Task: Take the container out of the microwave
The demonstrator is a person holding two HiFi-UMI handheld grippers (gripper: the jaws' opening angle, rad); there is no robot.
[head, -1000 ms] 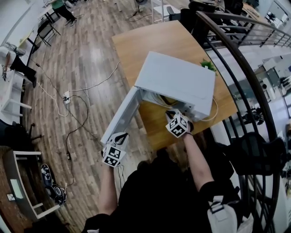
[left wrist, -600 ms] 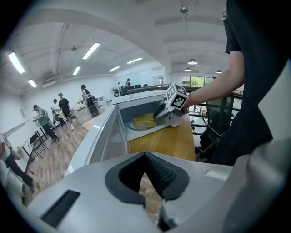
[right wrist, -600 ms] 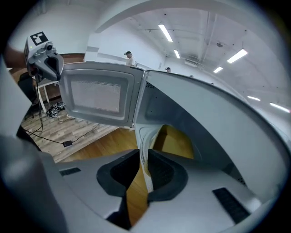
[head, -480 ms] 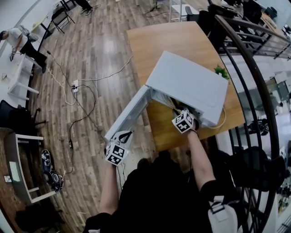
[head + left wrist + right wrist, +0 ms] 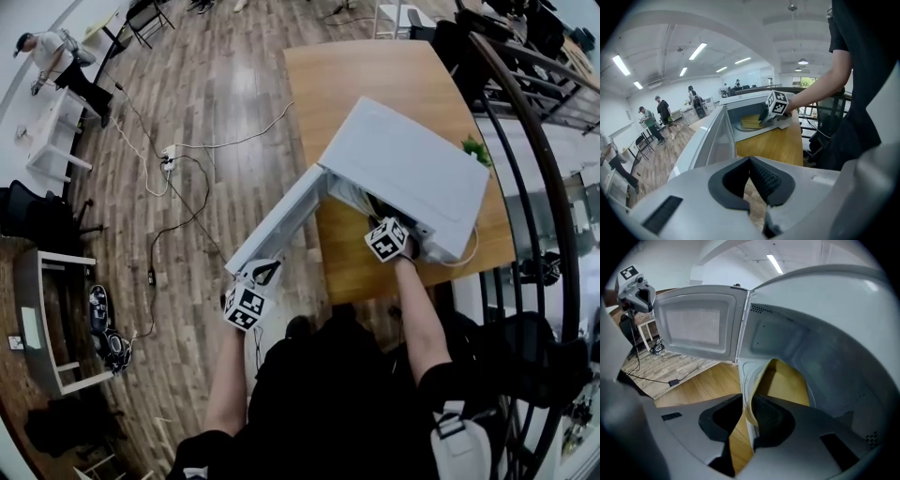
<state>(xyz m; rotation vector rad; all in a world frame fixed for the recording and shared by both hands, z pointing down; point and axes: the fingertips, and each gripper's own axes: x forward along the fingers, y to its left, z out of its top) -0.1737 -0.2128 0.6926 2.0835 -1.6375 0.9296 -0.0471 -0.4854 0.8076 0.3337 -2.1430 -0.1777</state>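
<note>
Container (image 5: 787, 380), thin-walled and probably light and bendy, sits inside the microwave (image 5: 403, 169) at frame centre, right claw (image 5: 749, 405) pinching its near rim, left claw (image 5: 750, 161) closed on nothing.

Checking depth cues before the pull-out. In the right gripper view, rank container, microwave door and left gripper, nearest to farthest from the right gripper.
1. container: its yellow wall sits between the right gripper's jaws, inside the microwave.
2. microwave door: swung open, off to the left.
3. left gripper: beyond the door's outer edge, upper left.
</note>
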